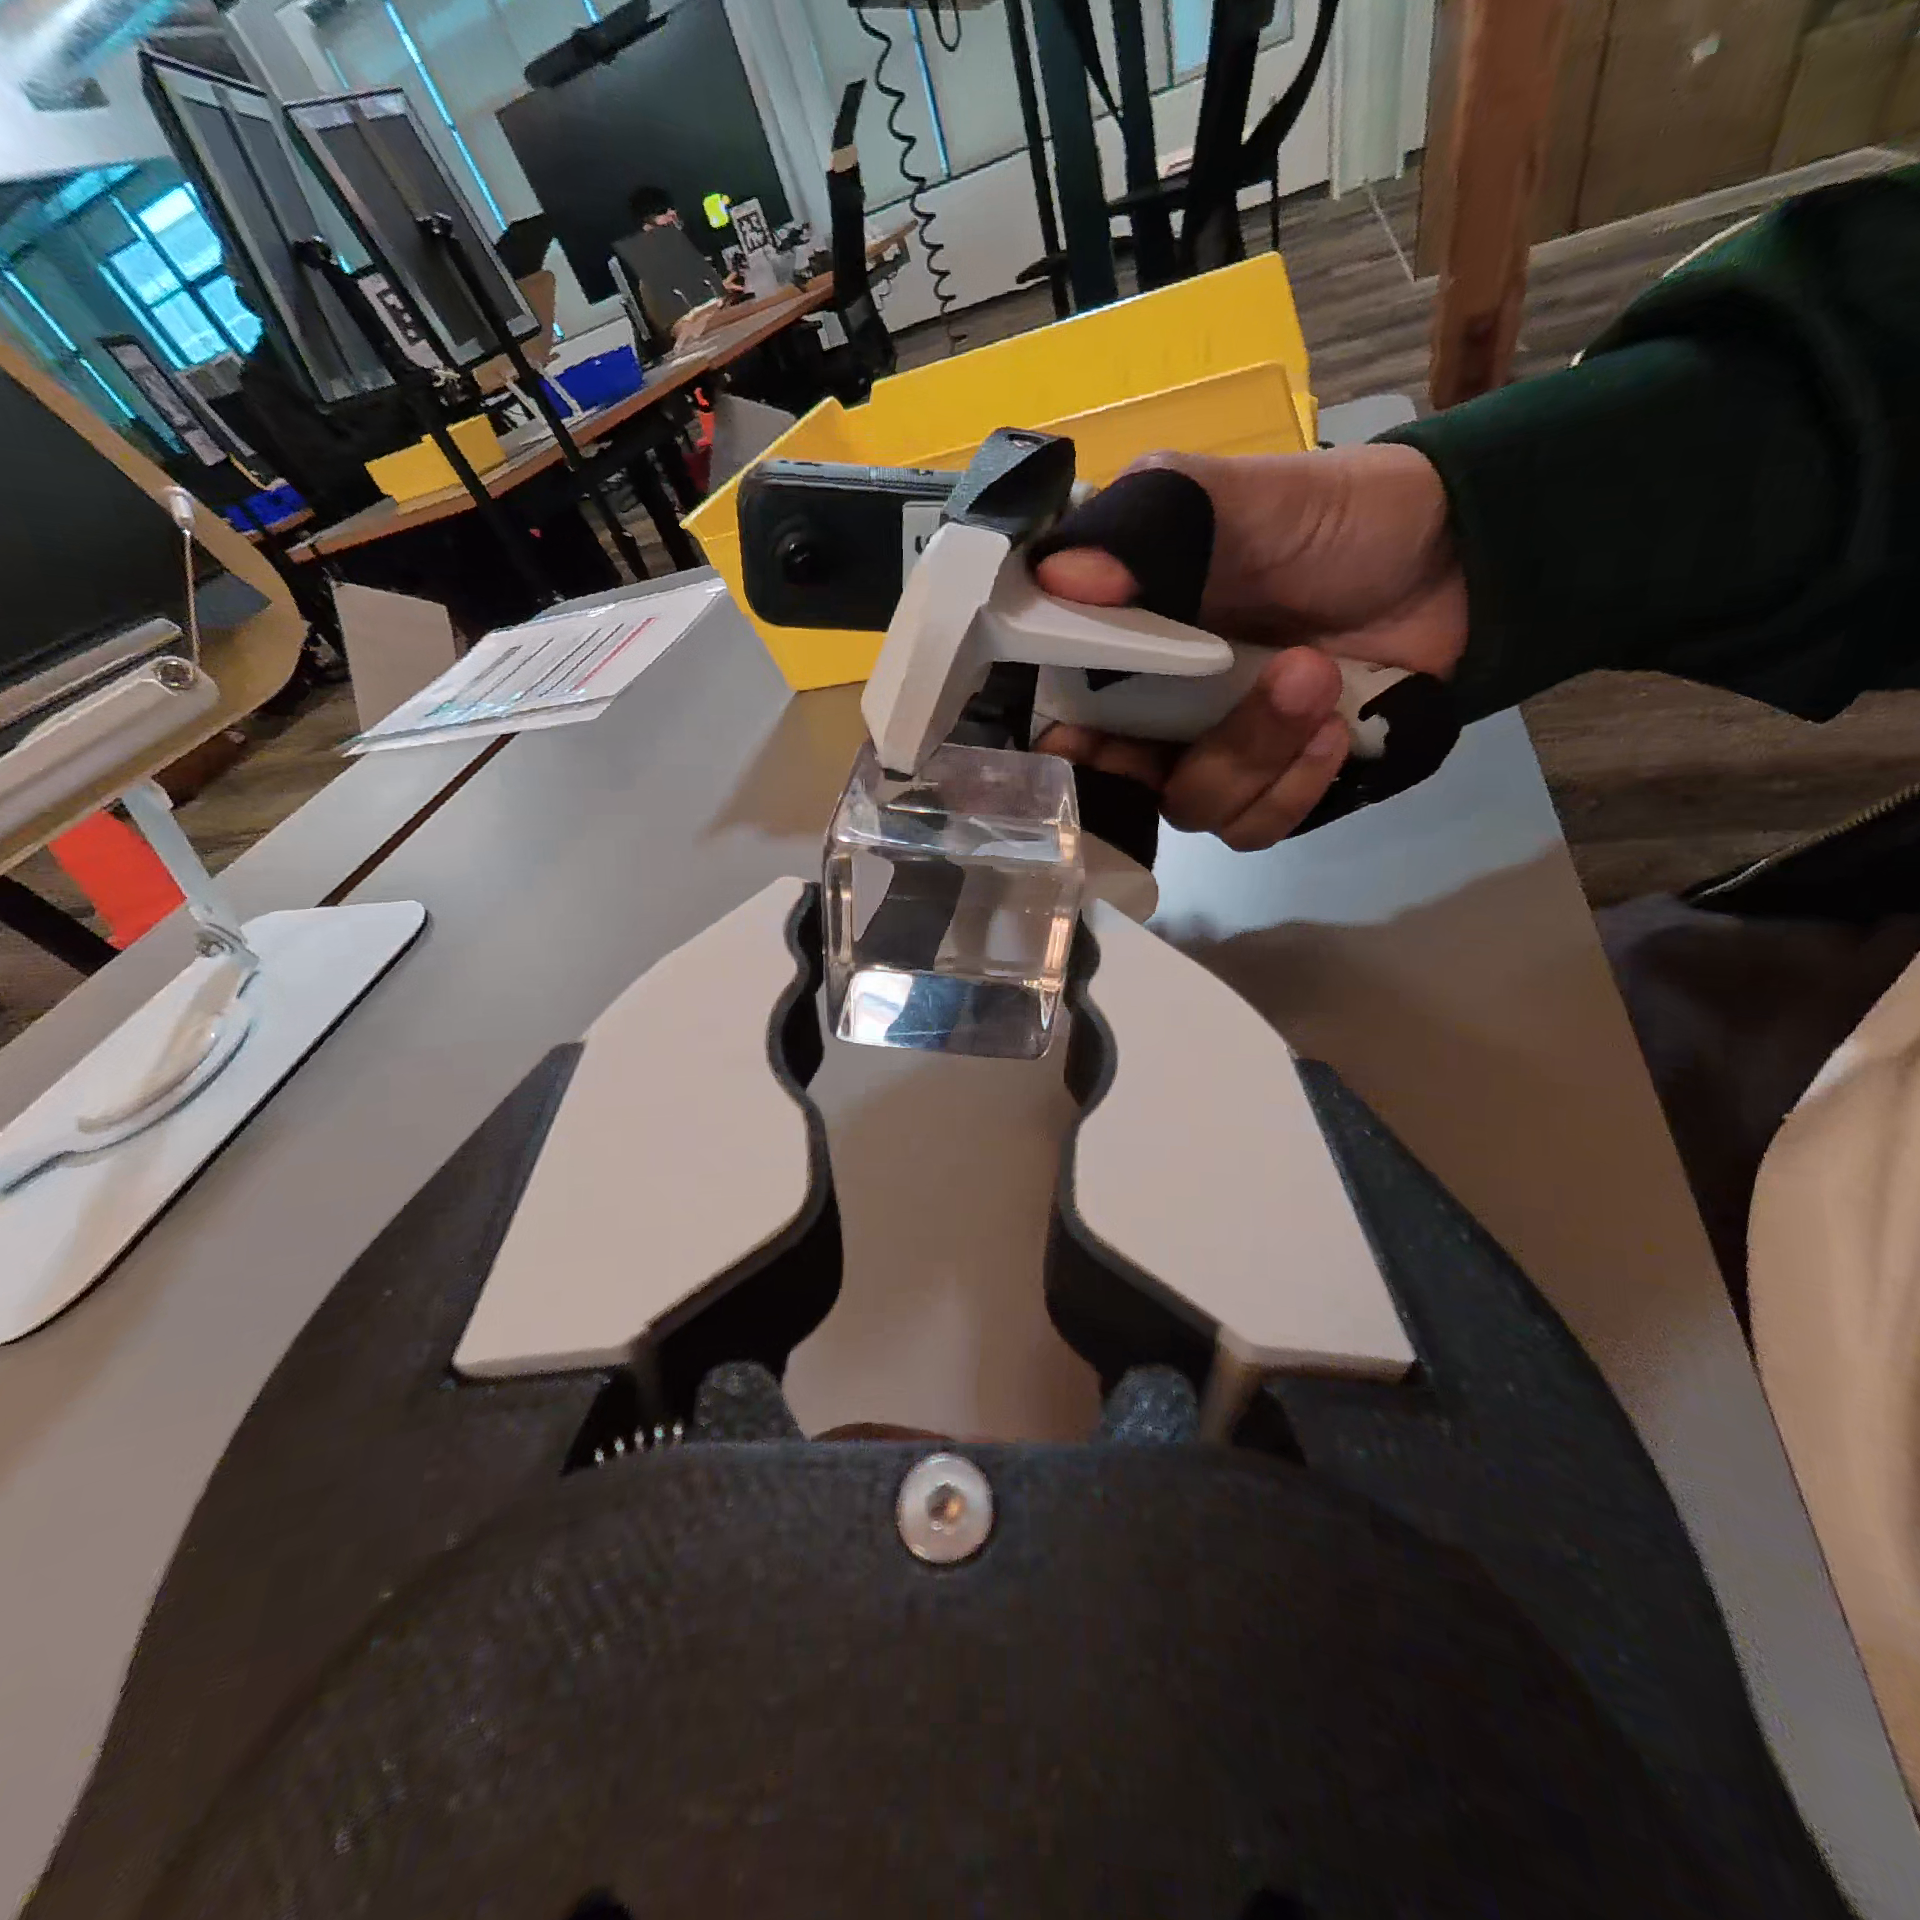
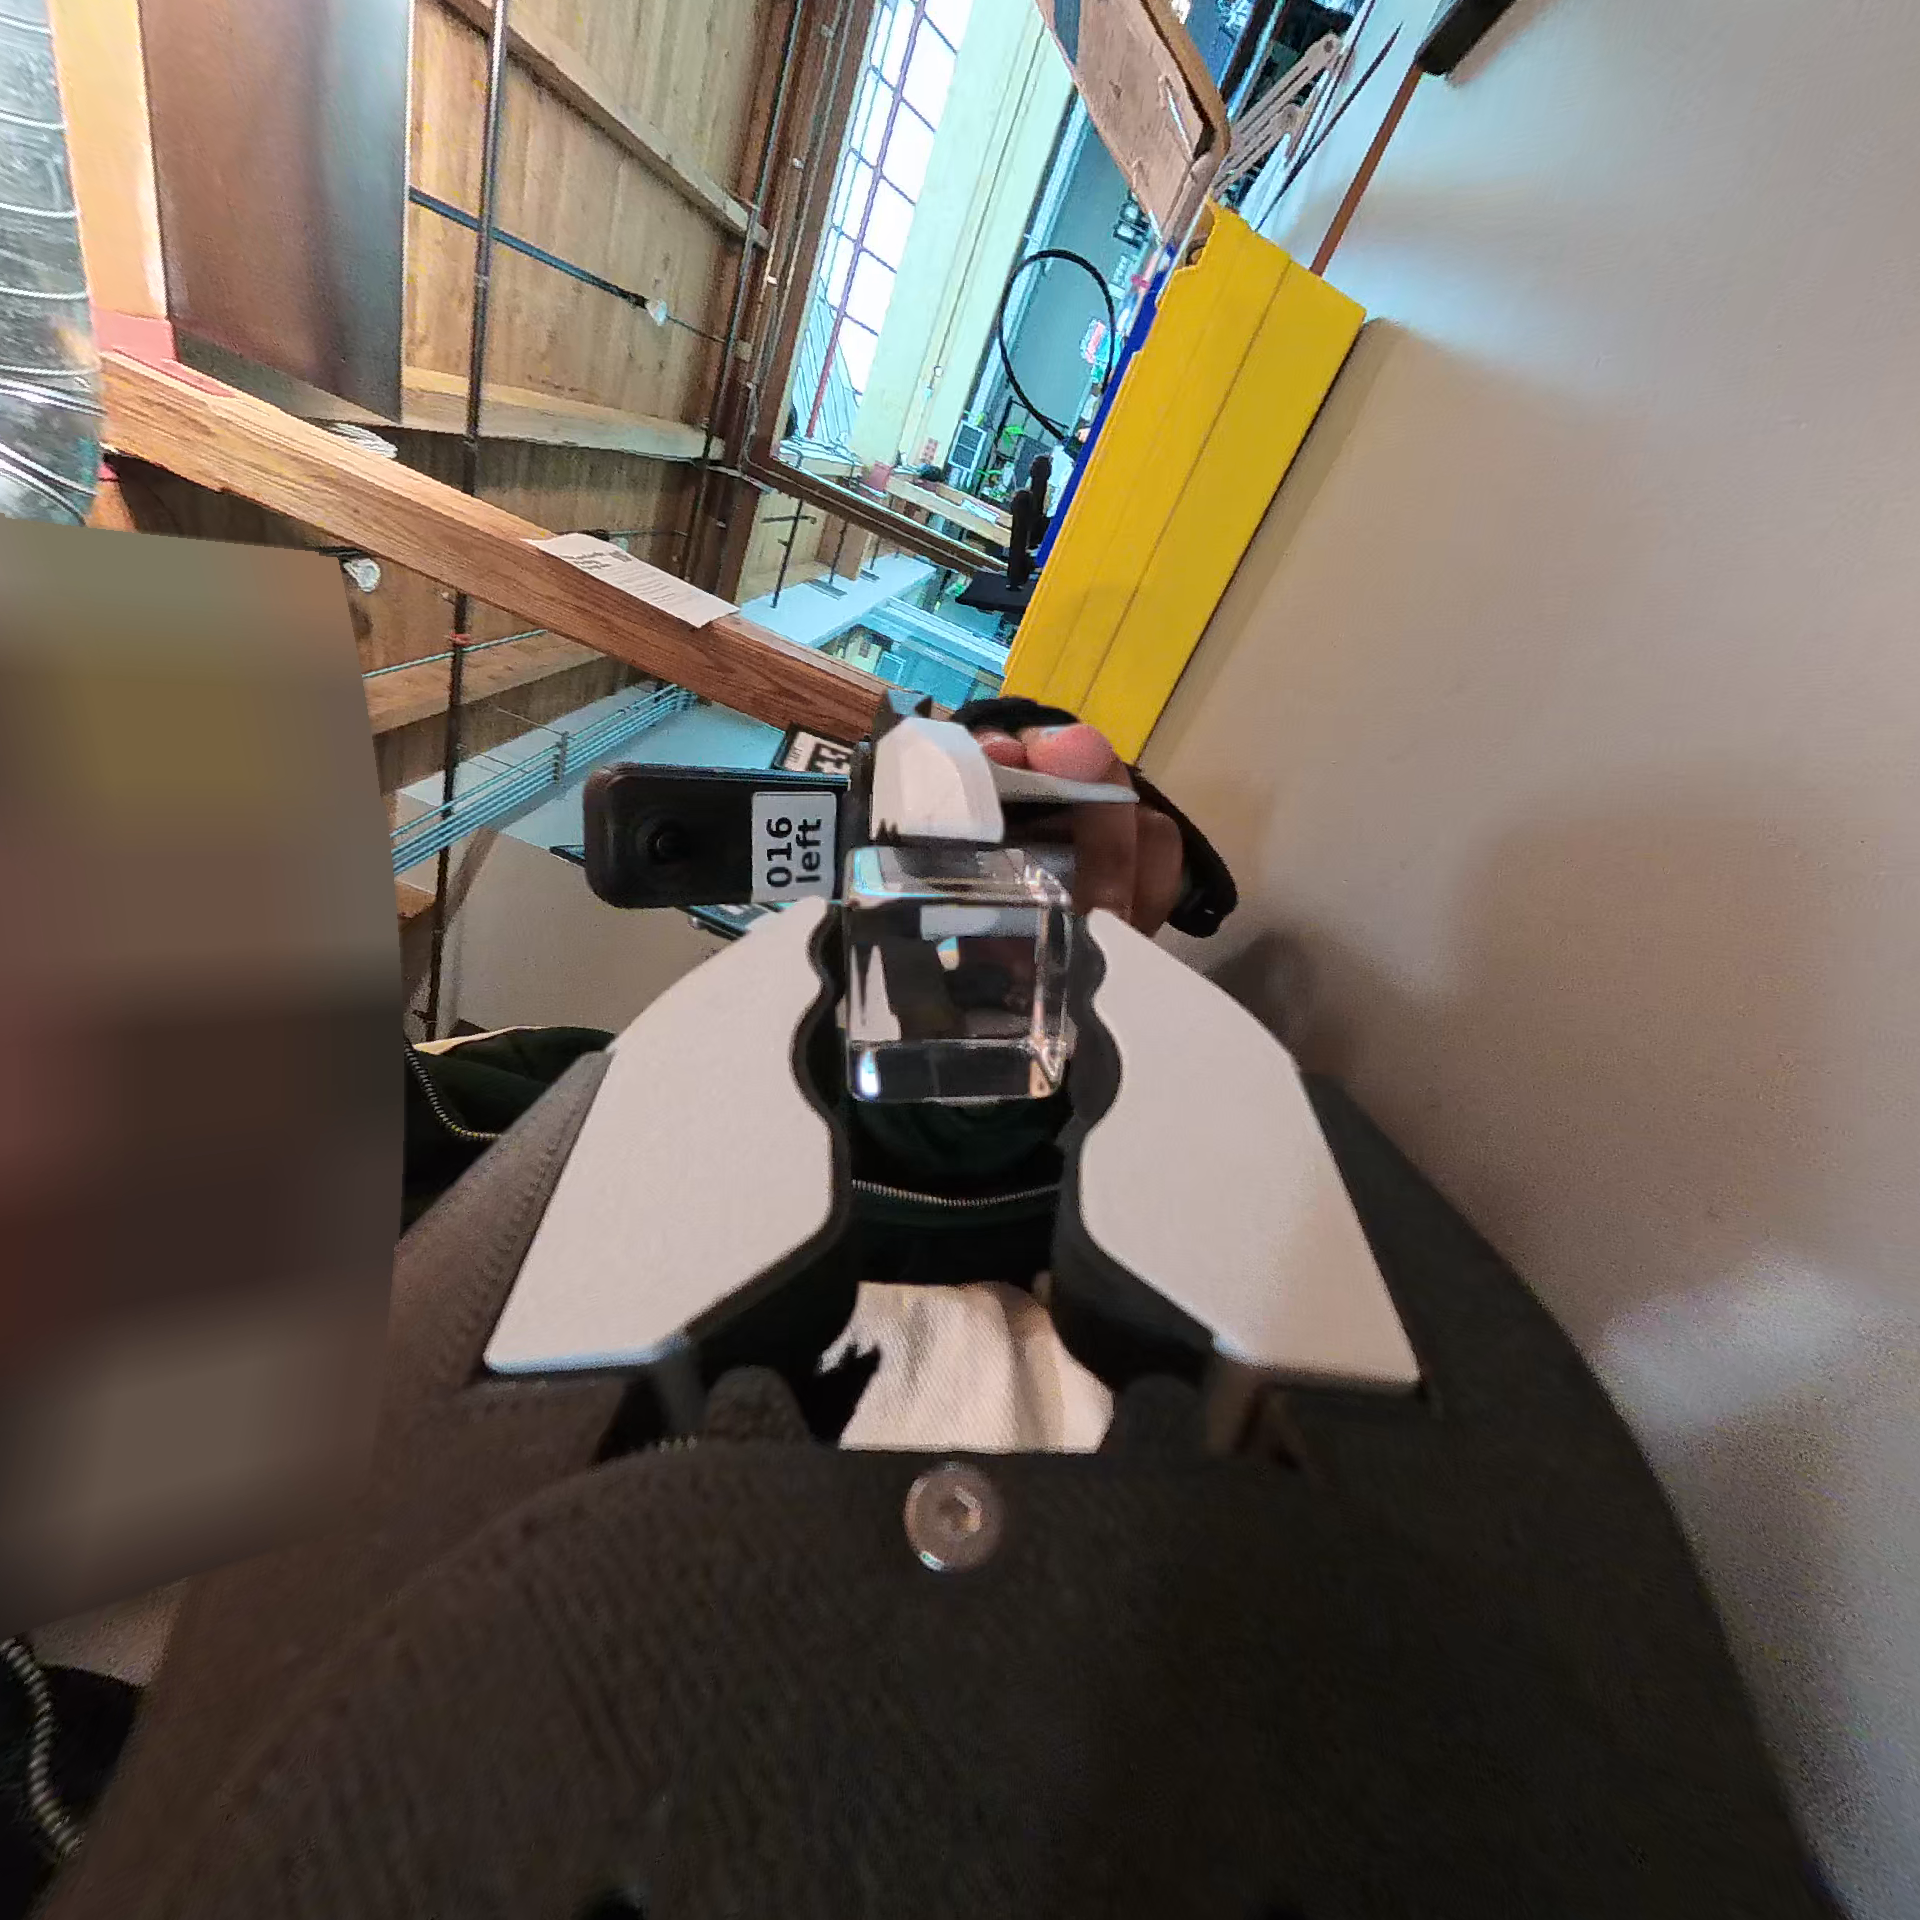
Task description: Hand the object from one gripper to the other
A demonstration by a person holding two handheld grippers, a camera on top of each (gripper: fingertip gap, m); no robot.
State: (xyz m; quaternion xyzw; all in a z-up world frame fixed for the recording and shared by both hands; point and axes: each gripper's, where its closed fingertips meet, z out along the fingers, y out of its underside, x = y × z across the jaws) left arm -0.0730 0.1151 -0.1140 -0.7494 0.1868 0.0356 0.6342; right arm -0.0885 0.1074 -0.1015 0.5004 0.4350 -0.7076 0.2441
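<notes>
Clear acrylic cube (image 1: 951, 904), glassy with bevelled edges, sits at frame centre in both wrist views, pinched between two pairs of tips at once. Your left gripper (image 1: 945, 966) closes its pale, wavy-edged fingers (image 1: 686, 1122) against the cube's left and right faces, the gap between them no wider than the block. Your right gripper (image 2: 956, 987) clamps the same cube (image 2: 958, 987) the same way in its own view; from the left camera you see the right gripper coming in from above, one white finger (image 1: 925, 665) touching the cube's top face. Your right hand (image 1: 1278, 634), in a black fingerless glove and dark green sleeve, squeezes the handle. Below lies a smooth grey tabletop (image 1: 520, 883); a yellow plastic bin (image 1: 1091, 416) stands behind, and a white flat-based stand (image 1: 208, 1029) sits at left.
</notes>
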